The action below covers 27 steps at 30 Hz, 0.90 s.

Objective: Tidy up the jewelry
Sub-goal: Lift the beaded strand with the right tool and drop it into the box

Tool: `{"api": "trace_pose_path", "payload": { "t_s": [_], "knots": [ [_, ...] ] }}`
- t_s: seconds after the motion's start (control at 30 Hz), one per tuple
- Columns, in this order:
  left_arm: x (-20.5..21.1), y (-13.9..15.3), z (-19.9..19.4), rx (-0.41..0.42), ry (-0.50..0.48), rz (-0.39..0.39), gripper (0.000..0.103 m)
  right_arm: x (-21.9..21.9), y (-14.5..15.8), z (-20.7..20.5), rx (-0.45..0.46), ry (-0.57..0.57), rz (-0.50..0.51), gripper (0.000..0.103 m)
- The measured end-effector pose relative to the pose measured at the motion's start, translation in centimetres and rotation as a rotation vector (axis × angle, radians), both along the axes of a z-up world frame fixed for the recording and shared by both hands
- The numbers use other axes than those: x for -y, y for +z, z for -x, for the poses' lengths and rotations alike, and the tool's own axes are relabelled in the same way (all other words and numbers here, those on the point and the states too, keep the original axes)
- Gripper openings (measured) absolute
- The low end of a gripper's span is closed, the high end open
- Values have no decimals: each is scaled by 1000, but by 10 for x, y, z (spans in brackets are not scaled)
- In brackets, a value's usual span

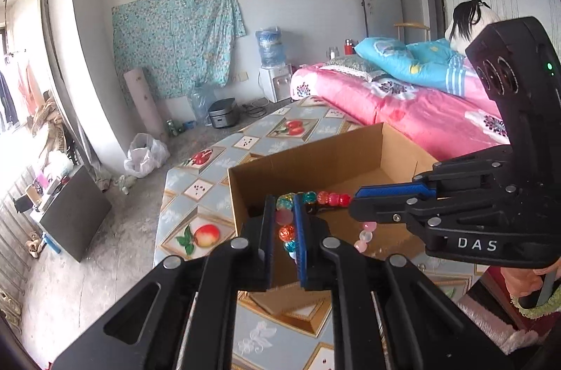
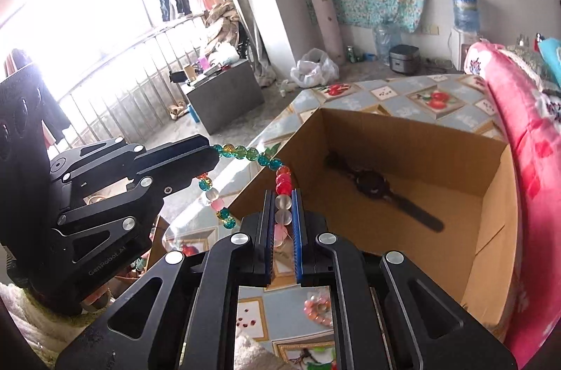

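A: Both tongs pinch 1 strand, a bracelet of multicoloured glass beads (image 1: pixel 317 197). From the left wrist, the left tongs (image 1: pixel 284 230) are pressed onto pink, orange and teal beads, and the right tongs (image 1: pixel 354 203) come in from the right, clamped on the red end of the strand.

B: From the right wrist, the right tongs (image 2: pixel 283 216) grip clear and pink beads of that bracelet (image 2: pixel 245 154), with the left tongs (image 2: pixel 214 159) closed on its teal and yellow end. The strand hangs stretched between them, over the near left rim of the open brown cardboard box (image 2: pixel 491 194).

A: My view shows that box (image 1: pixel 266 173) only as bare inner walls, sitting on the fruit-patterned counter (image 1: pixel 196 194) beside the pink bed (image 1: pixel 403 103).

B: Mine shows the box floor: a dark wristwatch (image 2: pixel 373 184) lies flat there. Below my tongs, a small ring of pink beads (image 2: pixel 317 307) rests on the counter (image 2: pixel 403 96) near its front edge. Your view hides both.
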<state>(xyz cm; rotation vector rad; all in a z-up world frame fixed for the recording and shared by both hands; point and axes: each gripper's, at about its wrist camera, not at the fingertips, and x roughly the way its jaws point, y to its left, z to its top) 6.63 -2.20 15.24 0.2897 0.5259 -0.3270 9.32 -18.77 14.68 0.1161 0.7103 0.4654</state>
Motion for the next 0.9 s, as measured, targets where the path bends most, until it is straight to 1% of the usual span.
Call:
{"api": "trace_pose_path", "payload": {
  "t_s": [0.1,0.2,0.27,0.33,0.47,0.5,0.53,0.57,0.6,0.67,0.73,0.83,0.9],
  "knots": [
    [2,-4,-30,-40,-15,22,10,7,-3,-32,-60,-8,-2,7],
    [7,-23,-56,-103,-18,1,10,9,-21,-62,-166,0,-1,7],
    [9,-40,-72,-166,-23,-9,10,8,-35,-77,-233,5,1,7],
    [8,-56,-83,-209,-16,-30,10,4,-53,-93,-309,20,16,7],
    [8,-82,-100,-289,11,-73,10,-4,-76,-113,-415,28,53,8],
    [8,-87,-103,-304,22,-90,10,-7,-82,-120,-444,29,61,11],
    [9,-92,-106,-305,30,-108,10,-10,-88,-127,-473,33,71,12],
    [10,-94,-108,-306,36,-122,13,-12,-93,-132,-489,29,75,12],
    [9,-97,-110,-306,45,-134,20,-14,-95,-136,-498,25,82,13],
    [6,-96,-108,-292,46,-126,23,-16,-98,-139,-499,24,79,13],
    [3,-95,-105,-282,43,-112,24,-13,-96,-135,-482,23,61,13],
    [-1,-90,-99,-253,46,-95,25,-2,-84,-125,-430,4,34,13],
    [-9,-81,-89,-227,48,-43,25,10,-69,-113,-381,-5,6,13]
  ]
}}
